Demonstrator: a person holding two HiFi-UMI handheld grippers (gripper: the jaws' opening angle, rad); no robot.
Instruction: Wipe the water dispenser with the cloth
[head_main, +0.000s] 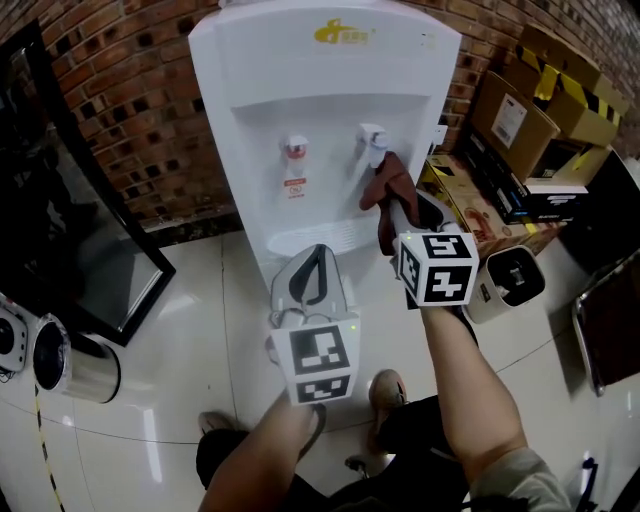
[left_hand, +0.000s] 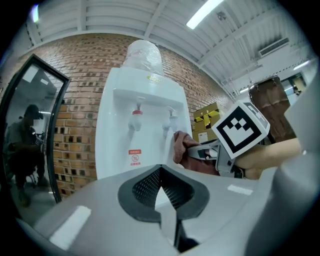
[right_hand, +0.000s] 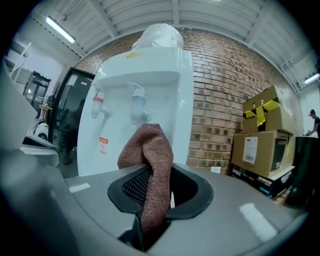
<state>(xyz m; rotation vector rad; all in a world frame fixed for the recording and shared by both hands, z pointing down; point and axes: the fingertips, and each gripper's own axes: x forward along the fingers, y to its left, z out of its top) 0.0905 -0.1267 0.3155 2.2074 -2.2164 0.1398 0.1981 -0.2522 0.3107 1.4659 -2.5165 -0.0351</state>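
1. The cloth (head_main: 386, 188), a reddish-brown rag, is pinched between the jaws of the right gripper (head_main: 388, 226). It bunches up above the jaws and hangs down between them in the right gripper view (right_hand: 150, 155).
2. In the head view the cloth's top lies right under the blue tap (head_main: 372, 142), at the right side of the water dispenser (head_main: 320, 110). Whether it touches the tap or the white front cannot be told.
3. The water dispenser is a white floor-standing unit against a brick wall (head_main: 120, 110), straight ahead on the far side. A red tap (head_main: 295, 148) sits left of the blue one, with a small red label (head_main: 295, 187) below it and a drip tray (head_main: 305, 240) at the bottom of the recess. A plastic-wrapped bottle (right_hand: 160, 36) stands on top.
4. The left gripper (head_main: 315, 262) is closed with nothing between its jaws; its own view shows the pads meeting (left_hand: 160, 172). It is held nearer than the tray and to the left of the right gripper, pointing at the dispenser's front.
5. Cardboard boxes (head_main: 545, 100) with yellow-and-black tape are stacked at the far right, beside the dispenser.
6. A dark glass door (head_main: 60, 230) stands at the left, and a shiny steel canister (head_main: 78, 366) lies on the pale tiled floor (head_main: 200, 330) near it.
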